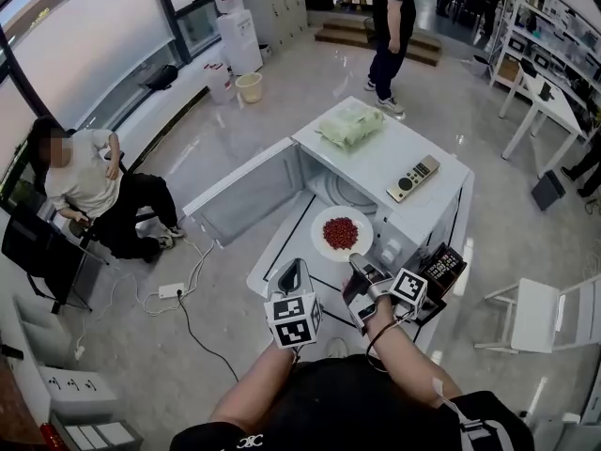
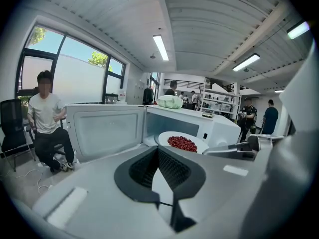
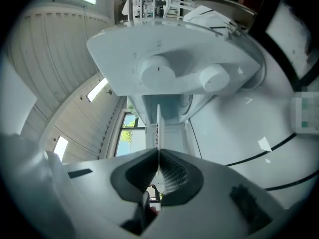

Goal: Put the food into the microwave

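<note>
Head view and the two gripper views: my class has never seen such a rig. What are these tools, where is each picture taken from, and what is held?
No robot: a person holds a two-jaw gripper in each hand. The head view looks down from the person's head; each gripper view rides on its gripper. The right gripper has its jaws shut on the rim of a plate of red food, before the open microwave. The left gripper is shut, empty. A green bundle lies on top.

One microwave [image 1: 394, 148], one plate [image 1: 324, 220], one remote [image 1: 413, 178], one green bundle [image 1: 350, 126]. Two grippers: left gripper [image 1: 293, 272], right gripper [image 1: 360, 263]. Two people nearby: seated person [image 1: 84, 181] left, standing person [image 1: 390, 26] top.
</note>
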